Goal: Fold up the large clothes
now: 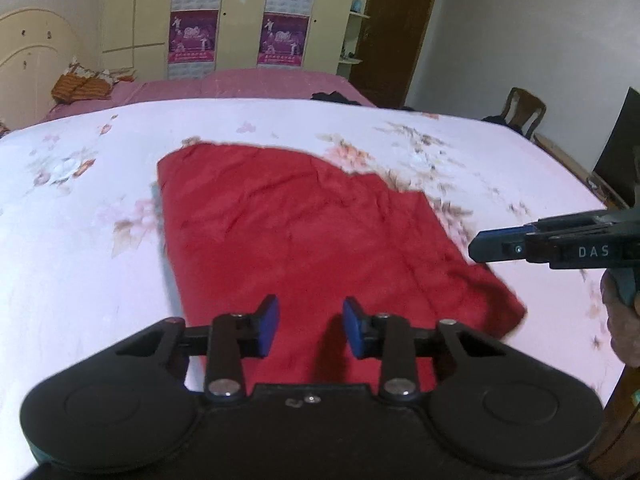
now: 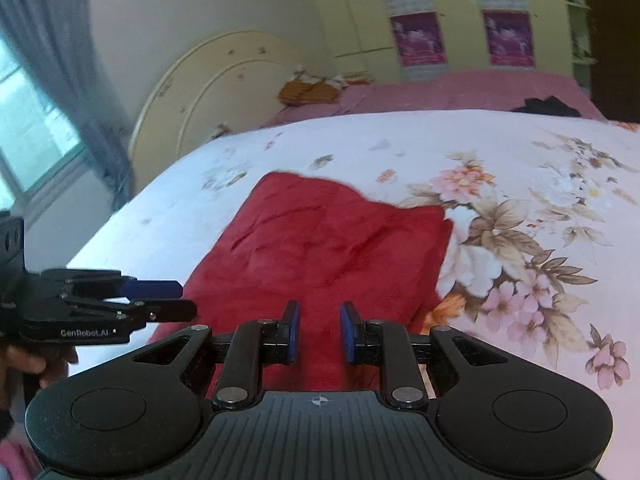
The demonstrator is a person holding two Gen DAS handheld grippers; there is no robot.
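A red garment (image 1: 304,220) lies folded into a rough rectangle on the floral bedsheet (image 1: 80,208), its near edge under my left gripper (image 1: 310,308). That gripper hovers over the cloth, its blue pads apart with nothing between them. My right gripper (image 1: 478,246) comes in from the right, level with the garment's right edge, held by a hand (image 1: 620,320). In the right wrist view the red garment (image 2: 328,240) lies just ahead of the right gripper (image 2: 320,314), which stands open and empty. The left gripper (image 2: 186,298) shows at the left, beside the cloth's left edge.
Behind the floral sheet (image 2: 520,152) is a pink bedspread (image 1: 248,84) with orange cloth (image 1: 82,88) and a dark item (image 1: 334,97). A cream headboard (image 2: 208,92), a wardrobe with purple posters (image 1: 194,36), a brown door (image 1: 396,28), a wooden chair (image 1: 524,110) and a curtained window (image 2: 36,120) surround the bed.
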